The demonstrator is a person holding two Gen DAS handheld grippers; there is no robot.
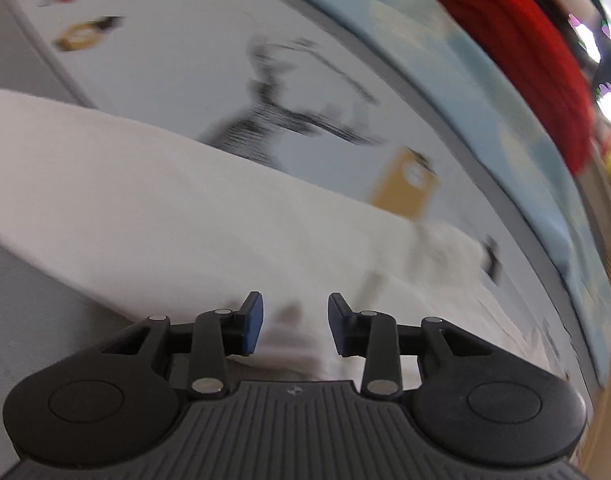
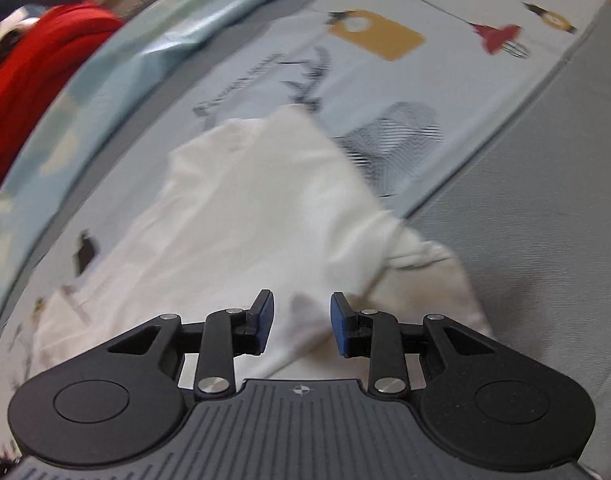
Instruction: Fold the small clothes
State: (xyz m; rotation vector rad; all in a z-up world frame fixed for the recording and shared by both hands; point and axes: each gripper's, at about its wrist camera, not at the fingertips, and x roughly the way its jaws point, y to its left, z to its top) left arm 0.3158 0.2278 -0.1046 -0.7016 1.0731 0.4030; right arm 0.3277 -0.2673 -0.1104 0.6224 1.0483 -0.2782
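Observation:
A small white garment (image 1: pixel 153 208) lies on a pale printed sheet (image 1: pixel 177 60); the left wrist view is blurred. My left gripper (image 1: pixel 295 322) hangs over the garment's near edge, jaws apart, nothing pinched between the blue pads (image 1: pixel 252 322). In the right wrist view the white garment (image 2: pixel 257 208) lies folded over on itself, one flap reaching right toward the grey surface (image 2: pixel 545 200). My right gripper (image 2: pixel 301 322) is just above the cloth with its jaws apart; white fabric shows below the gap, and the blue pads (image 2: pixel 339 324) do not press on it.
The sheet (image 2: pixel 385 92) carries printed deer, yellow tags and a red lamp. A light blue cloth (image 1: pixel 485 92) borders it. A bulky red fabric (image 1: pixel 517 52) lies beyond that, seen too as red fabric (image 2: pixel 37 68) at the upper left. Grey surface (image 1: pixel 29 320) flanks the sheet.

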